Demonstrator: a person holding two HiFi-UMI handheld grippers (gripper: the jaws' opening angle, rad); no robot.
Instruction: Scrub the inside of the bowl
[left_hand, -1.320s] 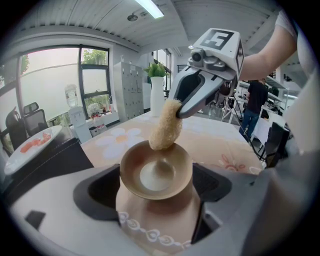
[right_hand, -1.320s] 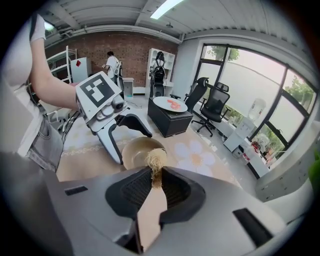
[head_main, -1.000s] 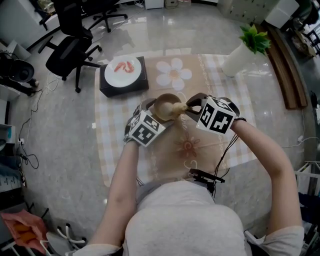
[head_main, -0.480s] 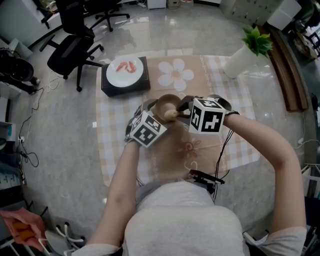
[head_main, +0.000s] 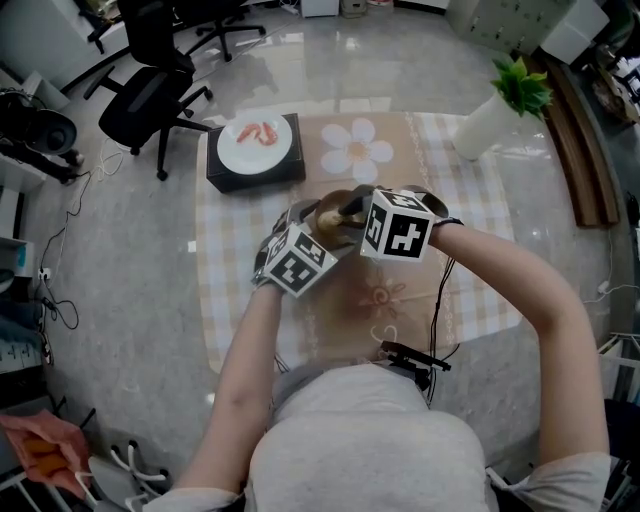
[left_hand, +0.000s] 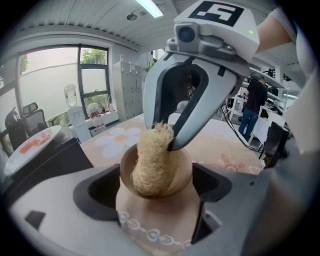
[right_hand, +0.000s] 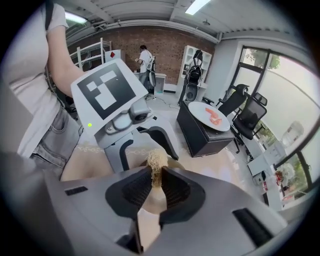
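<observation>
A small brown bowl sits at the middle of the table. My left gripper is shut on it from the near left. In the left gripper view the bowl is tilted toward the camera between the dark jaws of my left gripper. A tan loofah scrubber presses down inside the bowl. My right gripper is shut on the scrubber and reaches in from the right. In the right gripper view, the scrubber sticks out past the shut jaws of my right gripper. In the head view its marker cube hides the scrubber.
A black box at the back left carries a white plate with red food. A flower placemat lies behind the bowl. A white vase with a green plant stands at the back right. Office chairs stand beyond the table.
My right gripper has moved left over the bowl, carrying the scrubber from the bowl's right rim to inside it. The left gripper and the bowl have stayed put.
</observation>
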